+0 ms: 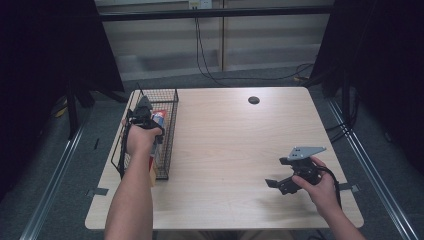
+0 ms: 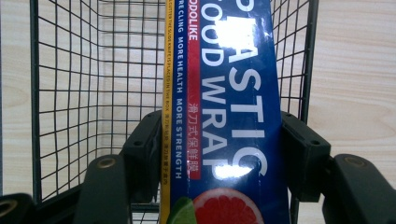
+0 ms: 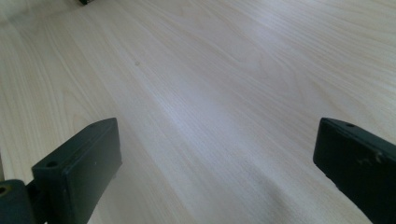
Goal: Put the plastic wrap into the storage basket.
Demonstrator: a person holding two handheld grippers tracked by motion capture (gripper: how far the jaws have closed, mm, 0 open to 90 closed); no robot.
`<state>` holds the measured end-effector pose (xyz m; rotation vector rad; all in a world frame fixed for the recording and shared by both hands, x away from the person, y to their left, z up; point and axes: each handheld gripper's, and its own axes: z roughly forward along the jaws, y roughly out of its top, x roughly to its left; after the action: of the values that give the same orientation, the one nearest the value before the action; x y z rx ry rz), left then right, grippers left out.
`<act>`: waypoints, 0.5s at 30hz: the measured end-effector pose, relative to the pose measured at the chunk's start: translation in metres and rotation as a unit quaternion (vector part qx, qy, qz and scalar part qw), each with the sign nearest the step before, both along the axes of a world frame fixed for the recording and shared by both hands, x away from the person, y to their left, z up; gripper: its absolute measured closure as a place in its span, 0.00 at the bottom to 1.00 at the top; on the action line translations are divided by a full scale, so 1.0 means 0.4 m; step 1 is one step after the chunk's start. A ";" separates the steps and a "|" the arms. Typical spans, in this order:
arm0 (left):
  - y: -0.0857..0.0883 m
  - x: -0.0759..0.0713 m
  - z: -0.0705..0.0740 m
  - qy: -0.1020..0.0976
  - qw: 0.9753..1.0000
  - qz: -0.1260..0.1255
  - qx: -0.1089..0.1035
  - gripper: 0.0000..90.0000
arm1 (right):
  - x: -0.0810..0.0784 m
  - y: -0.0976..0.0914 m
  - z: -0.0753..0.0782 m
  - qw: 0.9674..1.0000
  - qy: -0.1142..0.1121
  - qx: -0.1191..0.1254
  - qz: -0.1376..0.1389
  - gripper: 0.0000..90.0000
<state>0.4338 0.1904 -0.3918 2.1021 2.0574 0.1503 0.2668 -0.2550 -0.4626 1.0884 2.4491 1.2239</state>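
A long blue box of plastic food wrap (image 2: 229, 93), with a grapefruit picture at its near end, lies lengthwise in a black wire basket (image 2: 93, 70). My left gripper (image 2: 219, 149) is shut on it, one jaw pressed against each long side. From above, the left gripper (image 1: 142, 112) reaches into the basket (image 1: 170, 100) at the table's left edge, with the box (image 1: 159, 118) partly hidden under the hand. My right gripper (image 1: 274, 184) hovers open over the table's front right. Its jaws stand wide apart in the right gripper view (image 3: 219, 163), with bare wood between them.
The light wooden table (image 1: 225, 145) has a small black round cap (image 1: 253, 100) near its far edge. Beyond the table, cables (image 1: 210, 75) run across the floor. Dark curtains (image 1: 380, 60) and stand legs flank both sides.
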 end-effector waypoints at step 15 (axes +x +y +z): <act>0.012 -0.002 0.008 -0.002 1.000 0.007 -0.020 0.35 | 0.001 0.004 -0.002 1.000 0.001 -0.003 0.002 0.01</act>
<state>0.4328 0.1952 -0.3886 2.0629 2.0557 0.1132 0.2674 -0.2535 -0.4635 1.0840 2.4553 1.2162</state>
